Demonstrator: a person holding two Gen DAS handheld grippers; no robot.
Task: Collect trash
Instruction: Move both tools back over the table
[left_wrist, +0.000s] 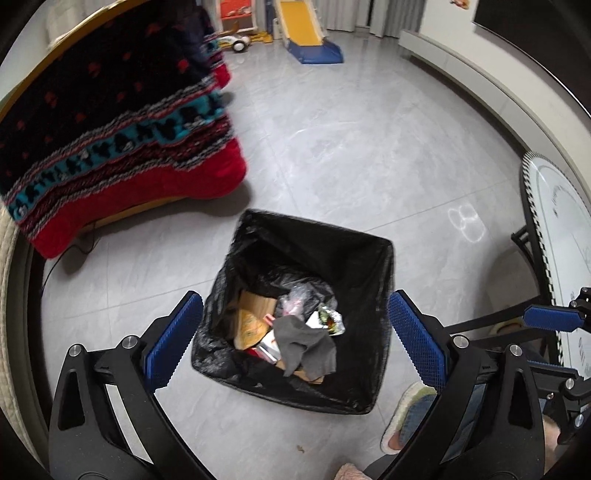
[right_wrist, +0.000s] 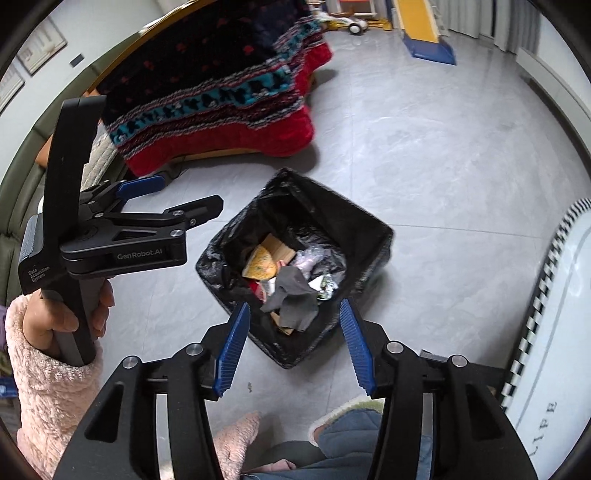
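— Jaws first: how are they found?

— Both are seen spread with nothing between the pads. The left gripper (left_wrist: 295, 332) is held wide apart over the trash bin (left_wrist: 384, 254), its blue pads (left_wrist: 177, 336) framing the bin's mouth from above. The right gripper (right_wrist: 293, 343) is parted less widely, also empty, and is aimed down at the same bin from just beside it.

— And the trash itself?

— It is seen inside the black liner: a grey cloth (left_wrist: 306, 345) lying on top, a crumpled foil wrapper (left_wrist: 330, 319) beside it, yellow packaging (left_wrist: 249, 325) and cardboard pieces beneath. Nothing is gripped, so a drop into the bin is judged done for these pieces.

— What is left?

— Little can be seen. One small dark speck (left_wrist: 299, 448) is noted on the tiled floor near the bin; whether it counts as trash cannot be told. Other litter, if any, lies outside both views.

— Room for moving?

— Open grey floor (left_wrist: 351, 147) is seen beyond the bin. To one side, a sofa draped with a red patterned blanket (left_wrist: 110, 122) is set near the bin's corner; to the other, a white table edge (right_wrist: 546, 332) with a checked rim stands close. The person's slippered foot (left_wrist: 410, 417) is placed just beside the bin, so the nearest clearance is judged tight there.
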